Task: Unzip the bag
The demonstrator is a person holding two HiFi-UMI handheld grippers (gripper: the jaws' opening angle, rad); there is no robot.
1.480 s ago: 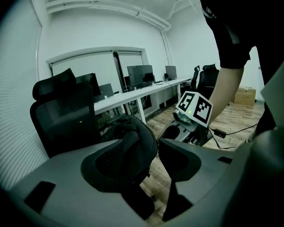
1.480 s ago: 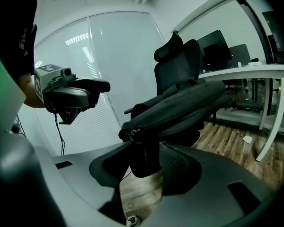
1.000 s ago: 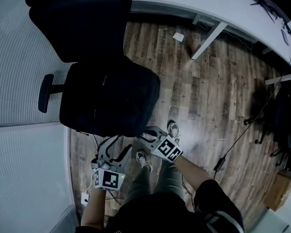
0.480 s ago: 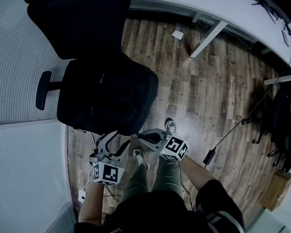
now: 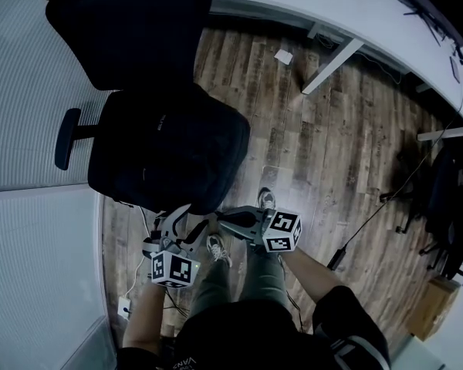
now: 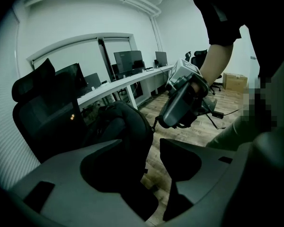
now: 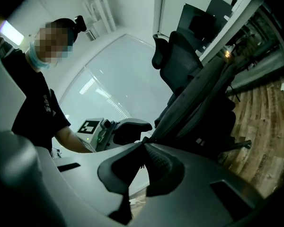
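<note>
A black bag (image 5: 170,156) lies on the seat of a black office chair (image 5: 123,29). At the bag's near edge my right gripper (image 5: 221,217) is shut on the zipper pull (image 7: 152,137), a thin dark tab running from the jaw tips (image 7: 144,144) up to the bag (image 7: 199,112). The left gripper (image 5: 190,223) is open just left of it, below the bag's near edge. In the left gripper view its jaws (image 6: 142,145) stand apart with the bag (image 6: 128,126) ahead of them and the right gripper (image 6: 157,123) at the bag's corner.
White desk legs (image 5: 332,62) stand at the back on the wood floor. Cables (image 5: 359,233) trail at the right, near dark gear (image 5: 447,199) and a cardboard box (image 5: 436,303). A power strip (image 5: 125,308) lies at my left. My shoes (image 5: 214,249) are under the grippers.
The right gripper's jaws have closed on the zipper pull at the bag's near edge. Both grippers have drawn slightly closer together below the bag.
</note>
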